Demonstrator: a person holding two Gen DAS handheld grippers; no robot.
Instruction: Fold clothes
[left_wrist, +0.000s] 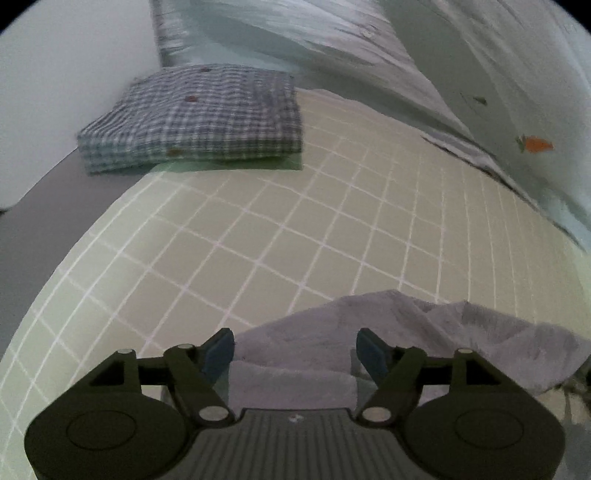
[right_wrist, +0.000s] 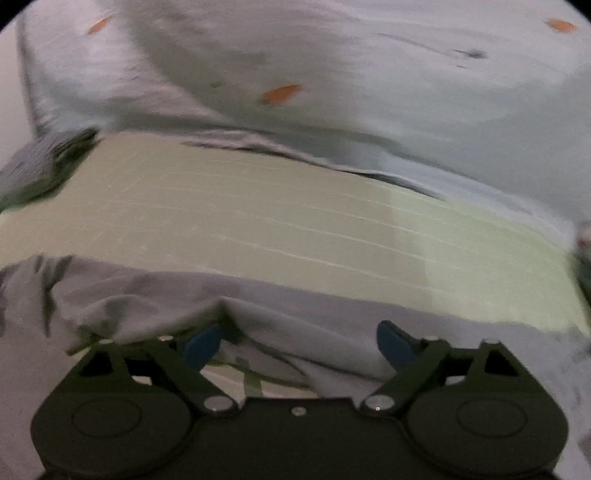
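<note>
— Grippers? Left hand-held gripper (left_wrist: 295, 350) and right hand-held gripper (right_wrist: 299, 345) both spread wide, gripping nothing.
— Garment? Grey garment (left_wrist: 406, 332) rumpled at 6 o'clock on the green grid mat (left_wrist: 295, 221); folded plaid shirt (left_wrist: 199, 118) at 11.

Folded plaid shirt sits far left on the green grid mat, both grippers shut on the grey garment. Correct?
Not quite. The left gripper and right gripper both stand open over the grey garment, as each wrist view shows. The folded plaid shirt does sit far left on the mat.

Pale green grid sheet (left_wrist: 295, 221) on bed; white wall (left_wrist: 74, 55) behind.
</note>
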